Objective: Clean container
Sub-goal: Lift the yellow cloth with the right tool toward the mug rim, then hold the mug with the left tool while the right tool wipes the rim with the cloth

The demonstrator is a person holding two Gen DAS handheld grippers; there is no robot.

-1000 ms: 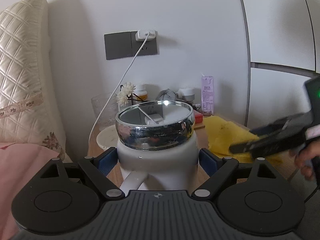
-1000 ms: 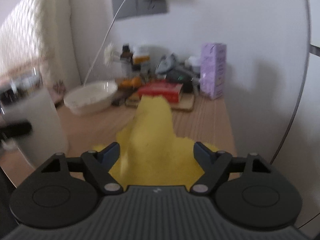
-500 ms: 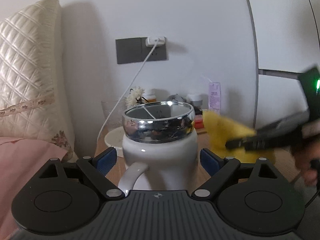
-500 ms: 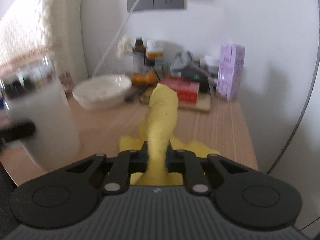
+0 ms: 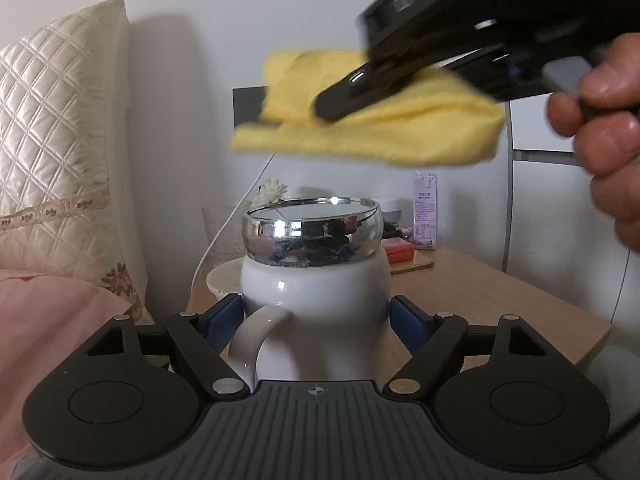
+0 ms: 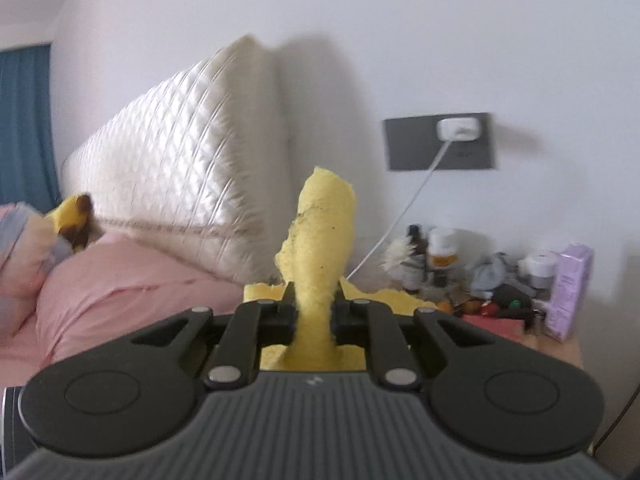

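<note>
R gripper (image 6: 316,312) now clamped on yellow cloth (image 5: 372,120), lifted off table, hovering above mug (image 5: 316,280). L gripper (image 5: 316,320) pads squeeze mug body, handle toward cam. Pickup done; next prob wipe inside rim.

Glossy white ceramic on the mug (image 5: 316,304), with a mirror-bright chrome metal band (image 5: 312,232) at its rim. Fuzzy, matt yellow cloth (image 5: 372,128) above. Pale matt wood grain on the counter (image 5: 500,300). Quilted satin sheen on the cream headboard (image 5: 52,160). Ribbed matt black plastic on the left claw (image 5: 316,320).
</note>
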